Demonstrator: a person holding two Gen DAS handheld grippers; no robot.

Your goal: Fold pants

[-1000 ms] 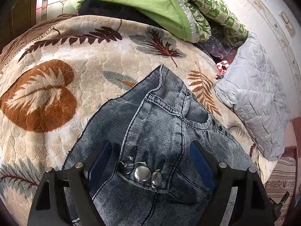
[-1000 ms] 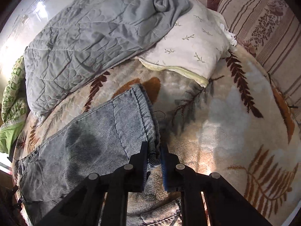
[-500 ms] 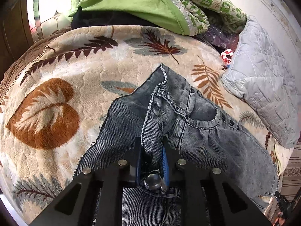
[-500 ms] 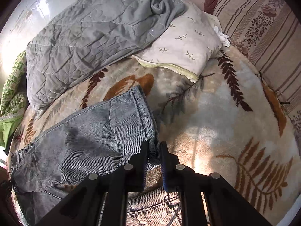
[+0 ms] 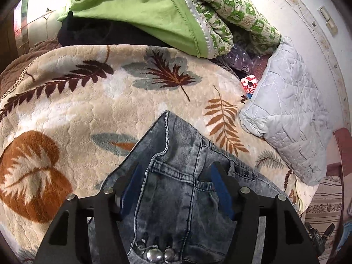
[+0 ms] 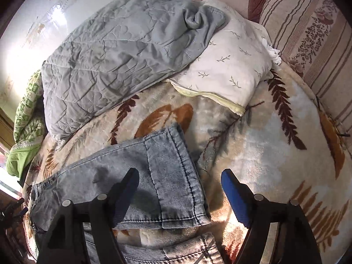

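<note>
With both the left claw (image 5: 173, 182) and right claw (image 6: 179, 187) spreading and pinching nothing, the jeans (image 6: 154, 176) lie loosely doubled on the blanket (image 5: 99, 110), so a snagging pad could undo the fold.

Both hand-held gripper units, L (image 5: 175, 187) & R (image 6: 180, 193), angled down, jaws opening, gripping nothing.

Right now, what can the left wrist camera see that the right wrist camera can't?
Only the left wrist view shows the jeans' metal buttons and pocket, between the opening jaws of the left hand-held gripper. Only the right wrist view shows the leg cuff, a white leaf-print pillow and the opening right hand-held gripper. Both show the jeans, leaf blanket, grey quilt and green bedding.
</note>
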